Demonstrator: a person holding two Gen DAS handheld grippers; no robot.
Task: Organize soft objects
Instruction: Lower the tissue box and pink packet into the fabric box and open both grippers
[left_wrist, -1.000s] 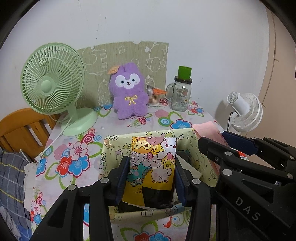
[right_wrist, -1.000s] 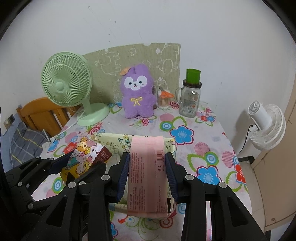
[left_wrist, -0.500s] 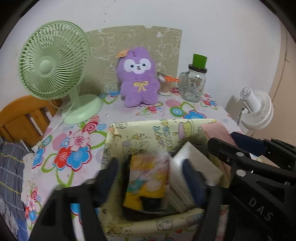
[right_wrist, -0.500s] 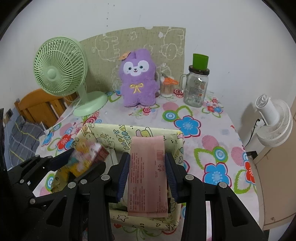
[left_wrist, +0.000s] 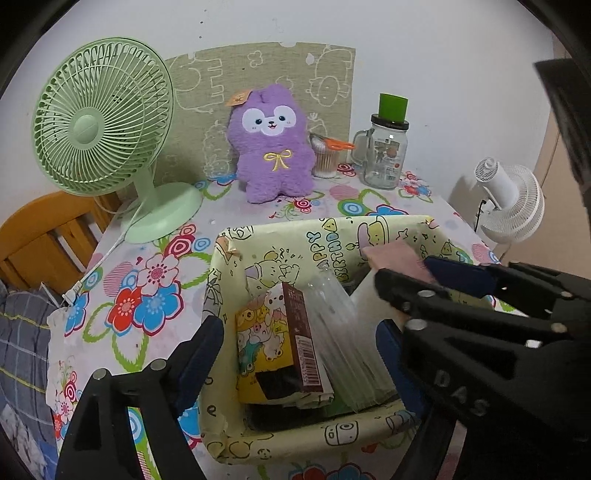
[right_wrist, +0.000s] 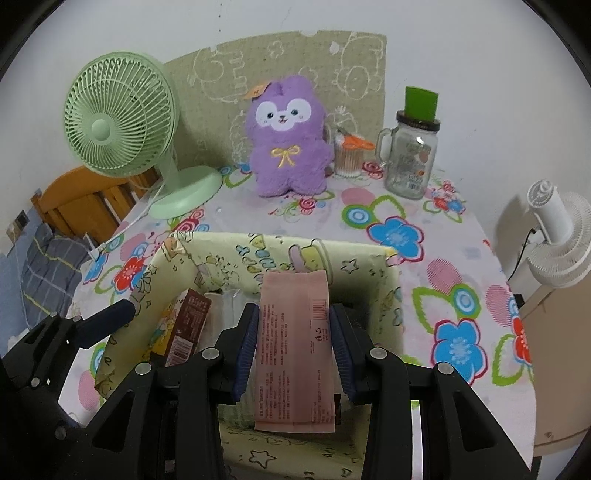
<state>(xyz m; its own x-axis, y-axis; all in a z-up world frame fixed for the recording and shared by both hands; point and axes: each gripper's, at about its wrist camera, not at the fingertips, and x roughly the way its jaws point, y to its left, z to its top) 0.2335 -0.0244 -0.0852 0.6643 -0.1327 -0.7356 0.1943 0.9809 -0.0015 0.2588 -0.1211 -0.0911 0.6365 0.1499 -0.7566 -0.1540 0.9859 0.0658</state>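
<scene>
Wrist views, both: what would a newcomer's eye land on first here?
Probably the purple plush toy sitting upright at the back of the flowered table, with the green fan to its left. Nearer, the right tongs grip a pink packet over the yellow cartoon-print box, where a cartoon-printed pack already lies between the opening left tongs.
</scene>
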